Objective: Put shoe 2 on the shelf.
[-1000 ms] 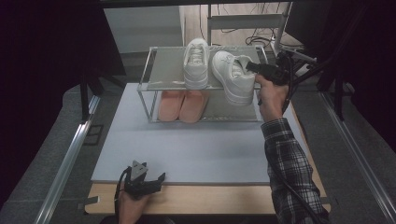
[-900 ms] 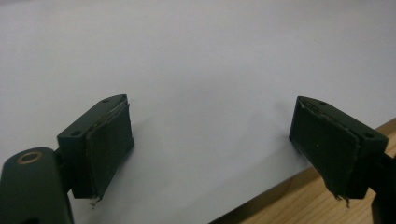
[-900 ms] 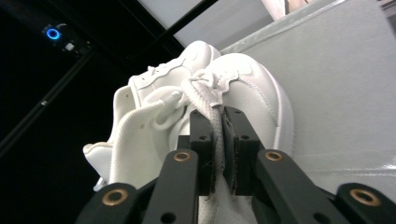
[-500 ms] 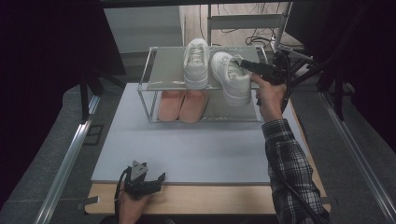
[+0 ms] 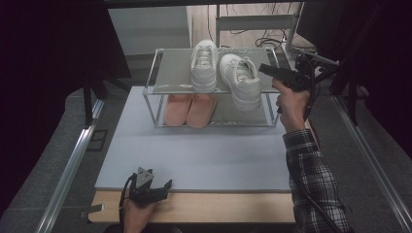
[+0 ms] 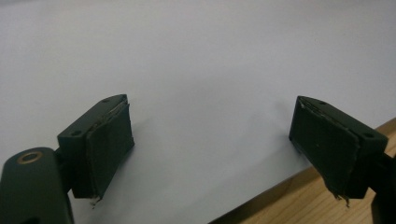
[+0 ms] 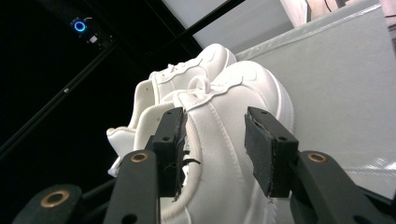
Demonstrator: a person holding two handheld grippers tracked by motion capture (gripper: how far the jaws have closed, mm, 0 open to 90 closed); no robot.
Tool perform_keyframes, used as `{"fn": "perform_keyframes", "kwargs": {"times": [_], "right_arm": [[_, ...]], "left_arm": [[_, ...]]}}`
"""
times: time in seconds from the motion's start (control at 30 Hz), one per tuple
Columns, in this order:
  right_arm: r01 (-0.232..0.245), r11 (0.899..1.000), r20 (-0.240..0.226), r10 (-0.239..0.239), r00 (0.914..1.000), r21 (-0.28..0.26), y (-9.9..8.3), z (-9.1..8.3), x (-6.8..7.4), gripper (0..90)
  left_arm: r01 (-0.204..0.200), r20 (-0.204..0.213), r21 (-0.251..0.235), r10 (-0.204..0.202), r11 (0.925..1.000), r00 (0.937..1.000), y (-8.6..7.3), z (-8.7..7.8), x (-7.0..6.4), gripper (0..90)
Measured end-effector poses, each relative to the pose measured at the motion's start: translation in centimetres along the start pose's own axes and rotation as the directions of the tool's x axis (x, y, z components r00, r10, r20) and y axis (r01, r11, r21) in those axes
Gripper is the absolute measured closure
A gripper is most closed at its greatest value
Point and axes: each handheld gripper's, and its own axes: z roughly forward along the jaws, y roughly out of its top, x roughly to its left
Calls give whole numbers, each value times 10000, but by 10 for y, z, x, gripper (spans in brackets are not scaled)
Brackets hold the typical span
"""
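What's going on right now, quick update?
Right gripper open, jaws either side of right-hand white sneaker on wire rack's top shelf. Left gripper open, idle at table edge. Nothing blocking.

Between the right gripper's [image 7: 212,151] jaws we see the near white sneaker [image 7: 224,154], its heel cut off by the bottom edge; whether the pads [image 7: 173,149] touch it we cannot tell. Behind it, the far sneaker [image 7: 187,79] is largely hidden. Below the shelf [image 5: 175,73], the pink slippers' [image 5: 190,109] toes are covered.

Dark curtains [image 5: 53,43]; grey floor [image 5: 43,160]
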Motion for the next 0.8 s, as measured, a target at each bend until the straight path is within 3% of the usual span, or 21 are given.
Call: {"fn": "perform_keyframes", "kwargs": {"times": [0.17, 0.47, 0.73, 0.8], "right_arm": [[376, 9993, 1, -376, 9993, 64, -3, -15, -1, 602], [890, 9959, -395, -883, 9953, 154, -19, -37, 2, 650], [1563, 9867, -818, -1523, 9849, 450, -45, -55, 5, 873], [1636, 9854, -859, -1591, 9835, 480, -49, -57, 5, 891]], "left_arm": [[-3, -1, -2, 3, 10000, 10000, 0, 0, 0, 132], [0, -4, -7, 0, 10000, 10000, 0, 0, 0, 133], [-3, -13, -13, 3, 10000, 10000, 0, 0, 0, 133], [-4, -15, -11, 4, 10000, 10000, 0, 0, 0, 133]]}}
